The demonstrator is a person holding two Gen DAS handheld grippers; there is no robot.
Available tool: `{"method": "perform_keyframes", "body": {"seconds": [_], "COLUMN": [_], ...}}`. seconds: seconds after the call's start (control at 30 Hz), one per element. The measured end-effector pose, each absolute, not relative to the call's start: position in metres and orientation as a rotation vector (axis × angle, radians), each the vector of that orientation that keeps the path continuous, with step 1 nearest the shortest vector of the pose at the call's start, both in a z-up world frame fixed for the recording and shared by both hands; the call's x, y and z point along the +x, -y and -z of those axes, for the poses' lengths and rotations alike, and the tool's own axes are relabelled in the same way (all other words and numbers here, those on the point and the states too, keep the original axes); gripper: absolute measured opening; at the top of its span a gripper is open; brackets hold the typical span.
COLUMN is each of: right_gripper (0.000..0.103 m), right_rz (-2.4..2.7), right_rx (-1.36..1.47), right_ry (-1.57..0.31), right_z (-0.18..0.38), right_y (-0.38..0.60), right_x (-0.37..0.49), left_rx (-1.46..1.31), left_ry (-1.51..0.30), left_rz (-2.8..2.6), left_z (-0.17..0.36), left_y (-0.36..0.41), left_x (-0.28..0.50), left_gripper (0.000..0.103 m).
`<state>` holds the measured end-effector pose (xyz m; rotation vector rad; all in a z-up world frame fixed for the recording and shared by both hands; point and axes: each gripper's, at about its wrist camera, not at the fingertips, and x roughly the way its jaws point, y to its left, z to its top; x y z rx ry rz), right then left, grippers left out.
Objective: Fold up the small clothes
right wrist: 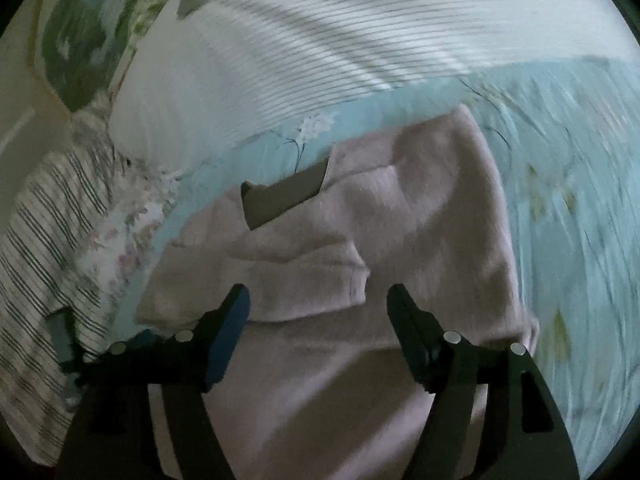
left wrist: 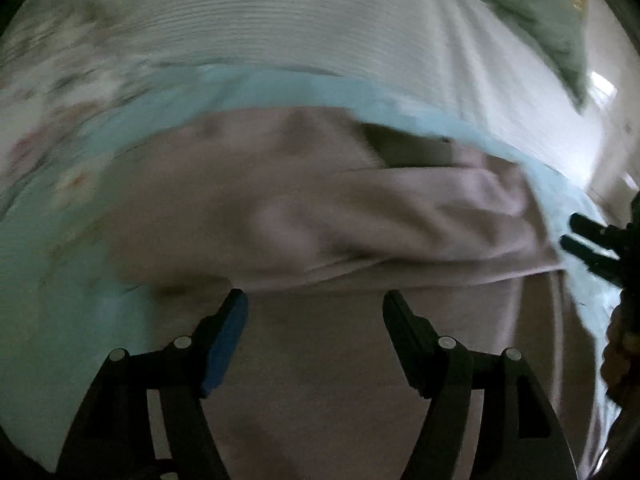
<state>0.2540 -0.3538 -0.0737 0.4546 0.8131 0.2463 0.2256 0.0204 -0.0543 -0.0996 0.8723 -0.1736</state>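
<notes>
A pale pink knitted garment [left wrist: 320,216] lies spread on a light blue flowered bedsheet [left wrist: 60,280], with a sleeve folded across its body. It has a dark patch near the collar [left wrist: 408,148]. My left gripper [left wrist: 316,300] is open and empty, just above the garment's lower part. The right gripper's fingers [left wrist: 588,240] show at the right edge of the left wrist view. In the right wrist view the same garment [right wrist: 400,220] fills the middle, with the dark collar patch [right wrist: 284,196]. My right gripper [right wrist: 318,296] is open and empty over the folded sleeve cuff [right wrist: 340,280].
A white ribbed pillow [right wrist: 320,60] lies beyond the garment. A striped cloth [right wrist: 48,240] and a green patterned fabric [right wrist: 100,20] lie at the left in the right wrist view. A grey-green pillow [left wrist: 540,12] sits at the top right in the left wrist view.
</notes>
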Motion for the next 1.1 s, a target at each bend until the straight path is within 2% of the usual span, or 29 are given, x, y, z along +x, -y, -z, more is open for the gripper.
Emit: {"method": "perform_keyframes", "body": {"seconds": [0.17, 0.2, 0.23, 0.3, 0.57, 0.6, 0.67, 0.73, 1.1], "right_gripper": [0.072, 0.070, 0.044, 0.011, 0.009, 0.009, 0.020, 0.076, 0.076], "right_rz": [-0.242, -0.247, -0.253, -0.281, -0.254, -0.210, -0.137, -0.089, -0.045], "right_rx": [0.499, 0.529, 0.550, 0.611, 0.576, 0.592, 0.555, 0.531, 0.534], "right_ry": [-0.899, -0.908, -0.904, -0.899, -0.641, -0.621, -0.636, -0.715, -0.837], "right_z": [0.104, 0.110, 0.112, 0.110, -0.001, -0.010, -0.013, 0.001, 0.078], "right_y": [0.354, 0.354, 0.355, 0.357, 0.377, 0.386, 0.398, 0.402, 0.416], "right_x": [0.279, 0.282, 0.282, 0.281, 0.223, 0.224, 0.241, 0.261, 0.246], "left_rx": [-0.186, -0.199, -0.204, -0.201, -0.181, -0.173, -0.164, -0.149, -0.203], "left_ry": [-0.888, -0.900, -0.904, -0.901, -0.893, -0.890, -0.892, -0.898, -0.897], "left_rz": [0.004, -0.010, -0.029, -0.050, -0.060, -0.057, -0.055, -0.063, -0.112], "left_z": [0.069, 0.073, 0.076, 0.077, 0.080, 0.080, 0.082, 0.086, 0.086], "left_y": [-0.084, -0.092, -0.097, -0.101, -0.096, -0.094, -0.090, -0.086, -0.099], "left_x": [0.220, 0.224, 0.228, 0.236, 0.262, 0.263, 0.266, 0.269, 0.263], "left_gripper": [0.070, 0.070, 0.070, 0.070, 0.068, 0.068, 0.069, 0.069, 0.070]}}
